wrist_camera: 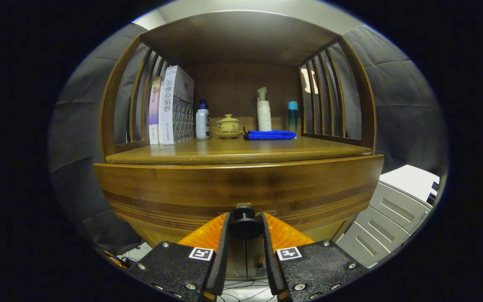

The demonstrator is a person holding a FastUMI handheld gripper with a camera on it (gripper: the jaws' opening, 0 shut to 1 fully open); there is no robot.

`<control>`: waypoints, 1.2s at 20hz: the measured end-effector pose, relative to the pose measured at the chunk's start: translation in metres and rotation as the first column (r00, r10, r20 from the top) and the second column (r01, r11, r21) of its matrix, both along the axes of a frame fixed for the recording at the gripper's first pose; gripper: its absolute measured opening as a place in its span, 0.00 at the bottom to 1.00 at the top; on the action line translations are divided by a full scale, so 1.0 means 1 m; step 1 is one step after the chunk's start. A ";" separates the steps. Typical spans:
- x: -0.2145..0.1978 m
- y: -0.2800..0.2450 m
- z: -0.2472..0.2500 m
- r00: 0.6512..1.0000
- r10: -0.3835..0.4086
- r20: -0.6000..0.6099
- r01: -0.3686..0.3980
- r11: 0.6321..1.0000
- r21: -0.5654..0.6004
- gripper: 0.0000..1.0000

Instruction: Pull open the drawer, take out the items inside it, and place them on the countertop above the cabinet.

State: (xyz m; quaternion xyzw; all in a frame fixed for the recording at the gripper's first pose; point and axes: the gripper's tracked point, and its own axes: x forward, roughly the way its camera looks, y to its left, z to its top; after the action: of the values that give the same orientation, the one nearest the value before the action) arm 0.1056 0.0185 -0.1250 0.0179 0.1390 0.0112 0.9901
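A wooden cabinet has a drawer front (237, 191) just under its countertop (241, 153). A dark round knob (245, 221) sticks out of the drawer front's lower middle. My gripper (245, 224) is at that knob, with one finger on each side of it, both pressing on it. The drawer looks closed, and what lies inside is hidden.
On the countertop, toward the back, stand books (173, 107), a white bottle with a blue cap (202, 121), a lidded tea bowl (228, 126), a folded blue cloth (270, 134), a pump bottle (263, 111) and a teal bottle (292, 115). A light grey unit (392, 214) stands right of the cabinet.
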 end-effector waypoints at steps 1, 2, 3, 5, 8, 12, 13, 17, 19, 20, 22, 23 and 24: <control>-0.004 0.000 0.000 1.000 -0.002 0.000 0.002 1.000 0.004 0.41; -0.009 -0.001 0.000 1.000 -0.006 0.000 0.006 1.000 0.010 0.41; -0.014 -0.001 0.001 1.000 -0.009 -0.001 0.010 1.000 0.011 0.41; -0.023 -0.002 0.002 1.000 -0.013 -0.008 0.013 1.000 -0.002 0.41; -0.036 -0.002 0.003 0.999 -0.025 -0.020 0.025 1.000 -0.016 0.41; -0.050 -0.005 0.005 0.999 -0.033 -0.018 0.032 0.999 -0.016 0.41; -0.054 -0.005 0.005 0.999 -0.035 -0.015 0.035 0.999 -0.015 0.41; -0.067 -0.008 0.006 0.999 -0.043 -0.020 0.043 0.999 -0.021 0.40; -0.074 -0.009 0.007 0.998 -0.051 -0.022 0.050 0.999 -0.018 0.41; -0.077 -0.009 0.007 0.998 -0.051 -0.023 0.051 0.999 -0.020 0.41; -0.082 -0.007 0.007 0.999 -0.045 -0.021 0.044 0.999 -0.022 0.40; -0.084 -0.006 0.008 0.999 -0.042 -0.022 0.042 0.999 -0.023 0.40; -0.086 -0.005 0.008 0.999 -0.039 -0.022 0.038 0.999 -0.023 0.40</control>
State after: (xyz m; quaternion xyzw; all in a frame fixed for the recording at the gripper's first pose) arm 0.0199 0.0138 -0.1175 0.0093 0.1498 -0.0096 0.9886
